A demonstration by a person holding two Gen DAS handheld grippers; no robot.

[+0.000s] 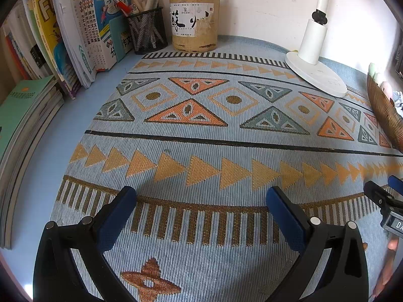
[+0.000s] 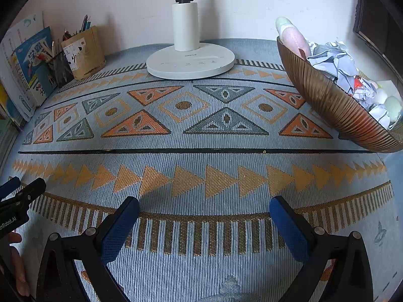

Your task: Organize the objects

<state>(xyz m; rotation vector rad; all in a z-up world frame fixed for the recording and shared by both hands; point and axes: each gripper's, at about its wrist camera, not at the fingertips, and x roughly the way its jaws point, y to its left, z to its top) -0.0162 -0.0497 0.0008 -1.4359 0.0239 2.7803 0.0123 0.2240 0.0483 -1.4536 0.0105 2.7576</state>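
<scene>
You're holding both claws, left (image 1: 201, 198) and right (image 2: 204, 209), spread, gripping nothing. Paper wads (image 2: 335, 60) in bowl (image 2: 327, 100), right of frame, looking light, crushable; pinch gently mid-wad.

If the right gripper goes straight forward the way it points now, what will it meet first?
Probably the white lamp base. The right gripper is open and empty over the patterned mat, and nothing lies on the mat between them. The brown bowl sits off to the right. Depth is unclear.

Books (image 1: 63, 37) upright at far left, mesh pen cup (image 1: 147, 31) beside them, round pen holder (image 1: 194, 22) just right of it, lamp base (image 2: 190, 61) on mat (image 2: 201, 151) centre-back, bowl (image 2: 335, 105) far right holding crumpled paper (image 2: 335, 63).
</scene>
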